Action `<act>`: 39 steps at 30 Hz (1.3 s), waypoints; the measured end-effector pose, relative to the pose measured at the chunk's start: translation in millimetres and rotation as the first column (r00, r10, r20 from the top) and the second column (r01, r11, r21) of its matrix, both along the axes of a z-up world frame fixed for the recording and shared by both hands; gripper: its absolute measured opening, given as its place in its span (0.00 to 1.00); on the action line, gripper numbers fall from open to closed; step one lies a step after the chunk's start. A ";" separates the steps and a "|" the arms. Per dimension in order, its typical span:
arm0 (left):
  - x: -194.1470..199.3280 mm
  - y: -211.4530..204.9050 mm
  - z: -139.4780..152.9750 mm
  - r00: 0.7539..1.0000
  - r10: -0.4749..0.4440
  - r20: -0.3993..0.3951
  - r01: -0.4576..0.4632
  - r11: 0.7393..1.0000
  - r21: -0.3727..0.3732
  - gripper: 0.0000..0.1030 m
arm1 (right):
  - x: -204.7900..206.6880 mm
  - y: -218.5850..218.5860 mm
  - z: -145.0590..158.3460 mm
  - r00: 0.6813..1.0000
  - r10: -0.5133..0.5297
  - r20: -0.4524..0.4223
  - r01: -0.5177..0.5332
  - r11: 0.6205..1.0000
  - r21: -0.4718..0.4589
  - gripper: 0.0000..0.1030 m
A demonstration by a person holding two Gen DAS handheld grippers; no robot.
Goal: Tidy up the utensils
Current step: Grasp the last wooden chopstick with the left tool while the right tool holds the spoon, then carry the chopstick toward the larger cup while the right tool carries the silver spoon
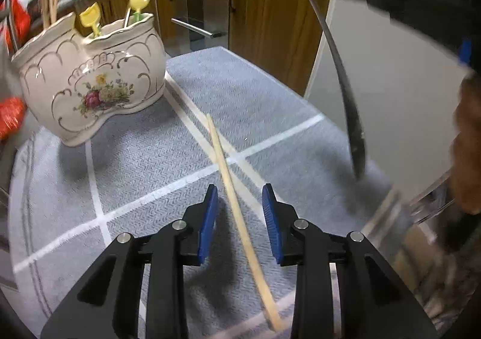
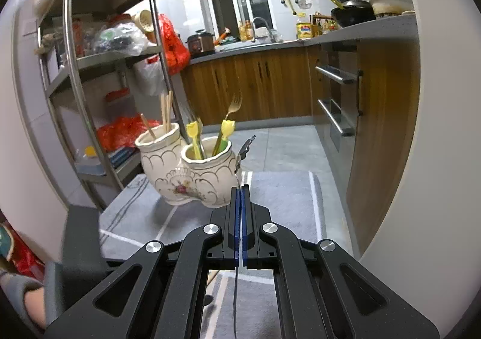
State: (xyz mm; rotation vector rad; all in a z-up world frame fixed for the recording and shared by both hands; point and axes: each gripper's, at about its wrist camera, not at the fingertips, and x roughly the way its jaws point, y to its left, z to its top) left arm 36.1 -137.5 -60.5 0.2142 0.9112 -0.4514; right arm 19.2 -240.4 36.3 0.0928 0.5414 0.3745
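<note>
A wooden chopstick [image 1: 237,206] lies on the grey mat [image 1: 240,89], running between the blue pads of my left gripper [image 1: 239,187], which is open and touches nothing. The cream floral ceramic holder [image 1: 90,83] stands at the mat's far left. In the right wrist view, my right gripper [image 2: 240,187] is shut on a thin dark metal utensil [image 2: 245,146], ornate handle end up, just in front of the holder [image 2: 186,170]. The same utensil [image 1: 345,83] hangs at the right of the left wrist view. Chopsticks [image 2: 165,110] fill the holder's left cup. Yellow-tipped utensils [image 2: 227,128] and a gold fork [image 2: 236,101] stand in the right cup.
A steel shelf rack [image 2: 90,68] with bags stands left of the mat [image 2: 285,194]. Wooden cabinets [image 2: 255,83] and an oven with bar handles [image 2: 336,74] line the back and right. A person's hand [image 1: 469,143] is at the right edge. A red bag [image 1: 9,116] lies beside the holder.
</note>
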 end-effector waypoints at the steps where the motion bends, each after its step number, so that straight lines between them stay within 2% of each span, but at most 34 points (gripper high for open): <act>1: -0.6 -2.1 -1.3 1.000 0.002 0.015 -0.002 1.000 0.013 0.19 | 0.5 0.7 -0.1 1.000 0.001 -0.001 -0.001 1.000 -0.003 0.02; 2: -0.6 -3.3 -1.4 1.000 0.000 0.023 0.000 1.000 0.021 0.07 | 0.9 1.3 -0.3 1.000 0.001 -0.001 -0.001 1.000 -0.006 0.02; 6: 3.4 1.4 -1.0 1.000 -0.023 0.007 0.023 1.000 -0.007 0.06 | 3.9 0.0 -0.8 1.000 -0.009 -0.004 0.009 1.000 -0.010 0.02; 9: 9.9 18.9 4.8 0.999 -0.042 0.002 0.042 0.996 -0.083 0.05 | 5.9 -0.2 0.3 1.000 -0.015 0.000 0.015 1.000 -0.010 0.02; 10: 8.8 28.1 11.4 0.998 -0.057 0.017 0.058 0.990 -0.131 0.05 | 6.7 -0.3 0.5 1.000 -0.017 0.001 0.017 1.000 -0.010 0.02; 13: 4.4 50.5 30.0 0.994 -0.061 0.088 0.078 0.975 -0.209 0.05 | 10.5 1.9 1.5 1.000 -0.023 0.007 0.023 1.000 -0.013 0.02; 15: -1.5 63.7 42.5 0.986 -0.048 0.158 0.084 0.970 -0.227 0.05 | 12.8 3.1 3.0 1.000 -0.025 0.015 0.026 1.000 -0.011 0.02; 19: -18.2 93.4 72.8 0.944 -0.026 0.330 0.105 0.968 -0.226 0.05 | 21.4 11.1 10.4 0.999 -0.016 0.046 0.016 1.000 -0.007 0.02; 22: -21.8 109.6 93.9 0.908 0.003 0.420 0.107 0.966 -0.237 0.05 | 29.6 17.5 17.7 0.997 -0.008 0.075 0.009 1.000 -0.006 0.02; 24: -20.3 125.1 109.4 0.884 0.046 0.465 0.096 0.956 -0.277 0.05 | 36.2 22.9 24.4 0.994 -0.003 0.107 0.002 1.000 0.008 0.02; 28: 9.1 143.9 134.7 0.858 0.120 0.499 0.070 0.936 -0.344 0.05 | 50.6 35.9 36.1 0.986 -0.004 0.167 0.001 1.000 0.017 0.02; 31: 35.6 158.9 150.9 0.837 0.178 0.517 0.056 0.912 -0.406 0.05 | 64.2 46.8 44.4 0.978 -0.006 0.208 0.000 1.000 0.031 0.02; 34: 64.0 167.8 158.6 0.818 0.219 0.531 0.054 0.891 -0.451 0.05 | 81.8 55.1 52.2 0.970 -0.011 0.241 -0.008 0.997 0.077 0.02; 39: 102.0 178.1 162.8 0.800 0.299 0.521 0.032 0.845 -0.534 0.05 | 110.7 66.4 58.3 0.963 -0.037 0.268 -0.003 0.989 0.148 0.02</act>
